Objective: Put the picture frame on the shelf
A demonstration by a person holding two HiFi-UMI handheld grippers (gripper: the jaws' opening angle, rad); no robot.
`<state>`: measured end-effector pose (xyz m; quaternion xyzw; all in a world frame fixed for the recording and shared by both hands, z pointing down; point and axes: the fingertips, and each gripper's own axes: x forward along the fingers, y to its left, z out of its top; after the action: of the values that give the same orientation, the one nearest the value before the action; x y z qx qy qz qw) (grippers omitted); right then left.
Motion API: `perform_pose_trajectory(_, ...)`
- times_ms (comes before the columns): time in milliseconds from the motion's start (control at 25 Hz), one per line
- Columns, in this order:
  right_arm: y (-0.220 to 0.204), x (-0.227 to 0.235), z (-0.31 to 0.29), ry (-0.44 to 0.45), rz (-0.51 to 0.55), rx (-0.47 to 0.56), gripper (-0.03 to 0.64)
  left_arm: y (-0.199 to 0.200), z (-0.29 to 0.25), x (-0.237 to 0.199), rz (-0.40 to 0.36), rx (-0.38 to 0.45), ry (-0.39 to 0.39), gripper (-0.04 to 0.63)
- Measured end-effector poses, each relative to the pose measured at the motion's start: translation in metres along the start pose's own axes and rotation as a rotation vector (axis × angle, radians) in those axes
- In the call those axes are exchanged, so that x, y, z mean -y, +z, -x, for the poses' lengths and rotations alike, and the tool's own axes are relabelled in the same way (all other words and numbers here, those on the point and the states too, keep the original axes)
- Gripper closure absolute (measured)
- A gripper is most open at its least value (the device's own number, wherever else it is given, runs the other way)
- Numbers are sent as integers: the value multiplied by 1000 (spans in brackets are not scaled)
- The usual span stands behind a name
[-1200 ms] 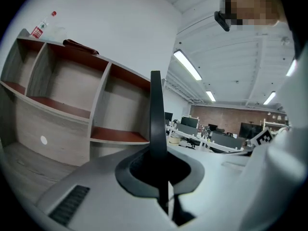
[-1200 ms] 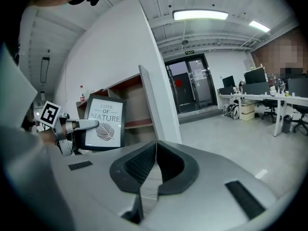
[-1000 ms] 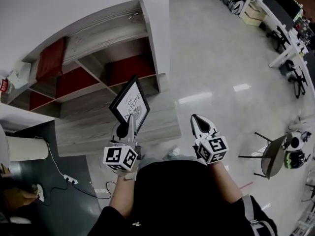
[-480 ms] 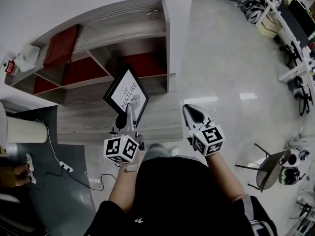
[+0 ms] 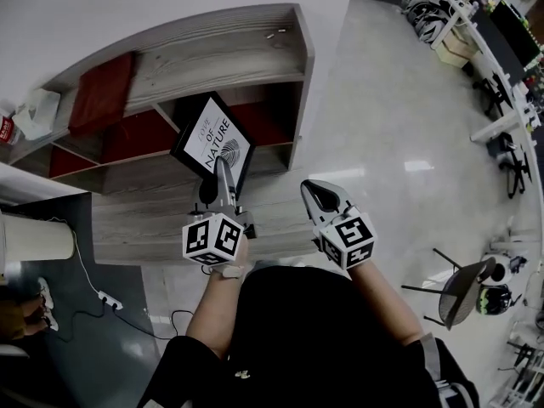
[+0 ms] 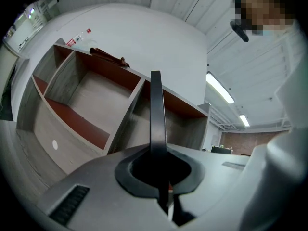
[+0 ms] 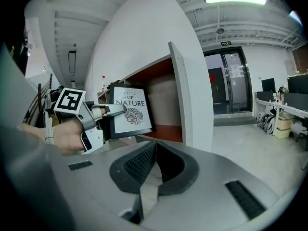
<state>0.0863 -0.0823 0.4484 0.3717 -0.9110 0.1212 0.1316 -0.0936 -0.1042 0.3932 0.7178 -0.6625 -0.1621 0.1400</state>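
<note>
Left gripper [image 5: 221, 175] is reaching forward, jaws pinching the near edge of the frame [image 5: 212, 134], which is standing edge-on between the pads. The left hand [image 7: 67, 134] is wrapping the handle just behind the marker cube [image 5: 212, 238], and the bare left forearm [image 5: 211, 313] is stretching out from the body. Right gripper [image 5: 316, 195] is hovering just beside it, a little nearer the body, jaws pressed together with nothing between them. The right forearm [image 5: 384, 303] is angling in from the right, also bare.

Grey wooden shelf [image 5: 212, 58] with red-backed compartments stands on the glossy floor [image 5: 382, 134]
</note>
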Motion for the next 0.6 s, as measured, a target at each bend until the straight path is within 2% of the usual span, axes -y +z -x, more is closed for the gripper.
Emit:
perform_pose_trajectory(240,3,7,-24,-30,2,-24,617,-3,-36,-21,-79,47,55,577)
perform_pose_trajectory(400,3,14,-37,-52,-1,-43,617,-11,-52,-35,-92,63,90,577)
perform_pose_trajectory(600,0,23,-49,-69,7,-69,617,-11,-63,-49,-155,127,143,577)
